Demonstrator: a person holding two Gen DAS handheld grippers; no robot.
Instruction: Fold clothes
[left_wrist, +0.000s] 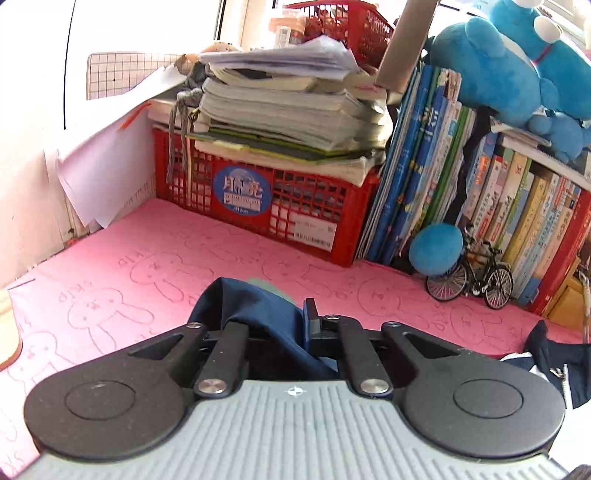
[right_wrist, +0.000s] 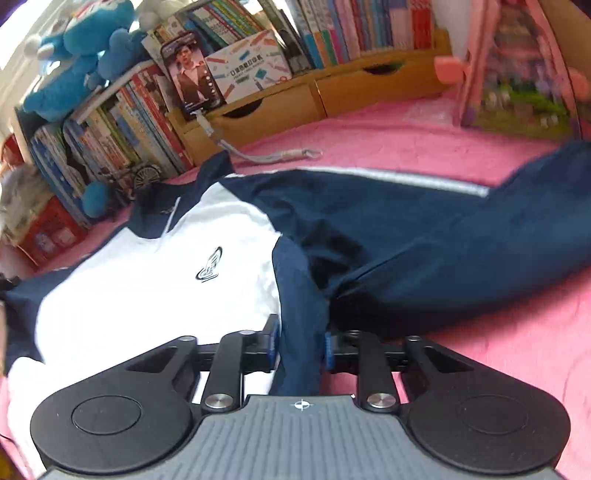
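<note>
A pink blanket (right_wrist: 461, 155) printed with rabbit outlines covered the whole work surface, its far edge lined with upright books (left_wrist: 436, 166), a red crate (left_wrist: 266, 206) under a stack of papers, wooden drawers (right_wrist: 280, 103) and blue plush toys (left_wrist: 517, 66). Across it lay the navy and white jacket (right_wrist: 155, 258), one navy sleeve (right_wrist: 424, 229) stretched toward the right and blurred at its end, the garment's left part cut off by the frame. The right gripper (right_wrist: 301, 343) was clamped on a bunched navy fold at the jacket's near edge. The left gripper (left_wrist: 273, 325) pinched a lifted wad of navy cloth that hid its left fingertip. A small model bicycle (left_wrist: 471, 280) stood by the books.
</note>
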